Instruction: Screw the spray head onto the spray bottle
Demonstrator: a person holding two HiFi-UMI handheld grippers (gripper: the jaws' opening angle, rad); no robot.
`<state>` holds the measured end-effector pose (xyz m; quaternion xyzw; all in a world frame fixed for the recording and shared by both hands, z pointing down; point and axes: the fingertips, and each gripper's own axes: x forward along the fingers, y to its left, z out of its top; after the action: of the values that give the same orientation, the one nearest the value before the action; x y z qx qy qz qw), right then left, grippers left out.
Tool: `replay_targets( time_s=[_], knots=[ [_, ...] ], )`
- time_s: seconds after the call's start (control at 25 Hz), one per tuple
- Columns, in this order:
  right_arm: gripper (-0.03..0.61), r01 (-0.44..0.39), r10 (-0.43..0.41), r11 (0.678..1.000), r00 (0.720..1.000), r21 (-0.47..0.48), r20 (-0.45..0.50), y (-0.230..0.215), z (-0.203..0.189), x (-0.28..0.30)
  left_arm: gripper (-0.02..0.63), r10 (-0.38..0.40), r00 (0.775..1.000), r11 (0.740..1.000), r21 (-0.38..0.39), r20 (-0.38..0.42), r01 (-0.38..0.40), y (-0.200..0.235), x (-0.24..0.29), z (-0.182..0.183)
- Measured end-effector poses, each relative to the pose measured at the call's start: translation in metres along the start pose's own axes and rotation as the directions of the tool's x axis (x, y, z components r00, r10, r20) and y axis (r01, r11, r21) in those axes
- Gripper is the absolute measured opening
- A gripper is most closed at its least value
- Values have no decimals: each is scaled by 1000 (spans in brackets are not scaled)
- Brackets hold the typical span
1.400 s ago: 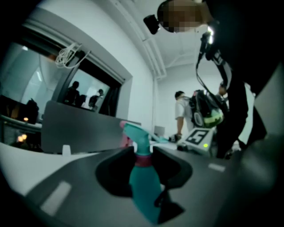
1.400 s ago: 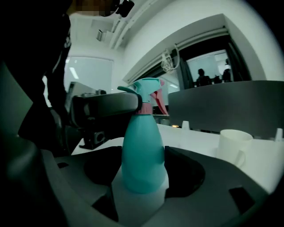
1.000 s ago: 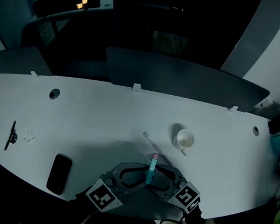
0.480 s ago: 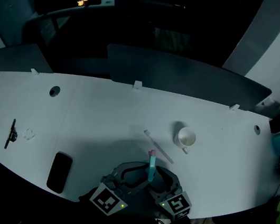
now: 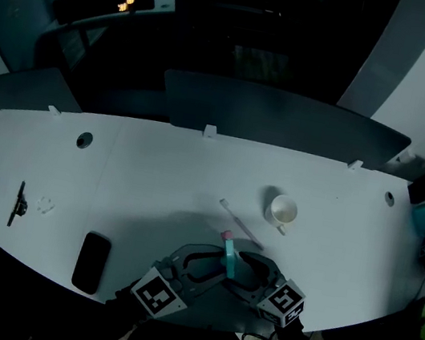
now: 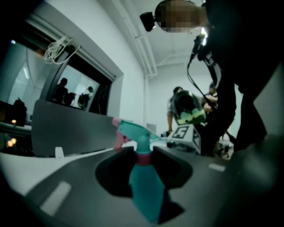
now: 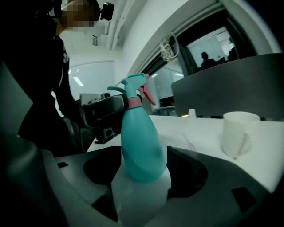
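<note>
Bottle (image 7: 140, 137) body sits clamped between right fingers (image 7: 184, 165), its pink-collared neck pinched by left fingers (image 6: 175, 160).

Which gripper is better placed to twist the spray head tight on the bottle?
Left, probably. The left gripper is closed at the pink collar under the spray head and could turn it, while the right gripper clamps the spray bottle lower on its body, steadying it.
</note>
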<state>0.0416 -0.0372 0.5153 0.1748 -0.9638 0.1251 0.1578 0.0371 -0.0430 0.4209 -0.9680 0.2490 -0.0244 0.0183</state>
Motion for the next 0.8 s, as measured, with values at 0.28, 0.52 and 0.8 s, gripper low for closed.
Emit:
replay_targets(
  time_s=[0.28, 0.52, 0.8],
  knots=[
    [301, 266, -272, 961, 959, 80, 83, 6, 4, -5, 139, 173, 984, 985, -14, 44, -172, 3, 2, 4],
    [307, 301, -304, 953, 946, 42, 115, -1, 15, -15, 266, 162, 985, 987, -13, 58, -162, 0, -2, 8],
    [314, 293, -288, 956, 950, -25, 119, 8, 29, -22, 273, 192, 981, 979, 61, 18, -192, 2, -22, 7]
  ],
)
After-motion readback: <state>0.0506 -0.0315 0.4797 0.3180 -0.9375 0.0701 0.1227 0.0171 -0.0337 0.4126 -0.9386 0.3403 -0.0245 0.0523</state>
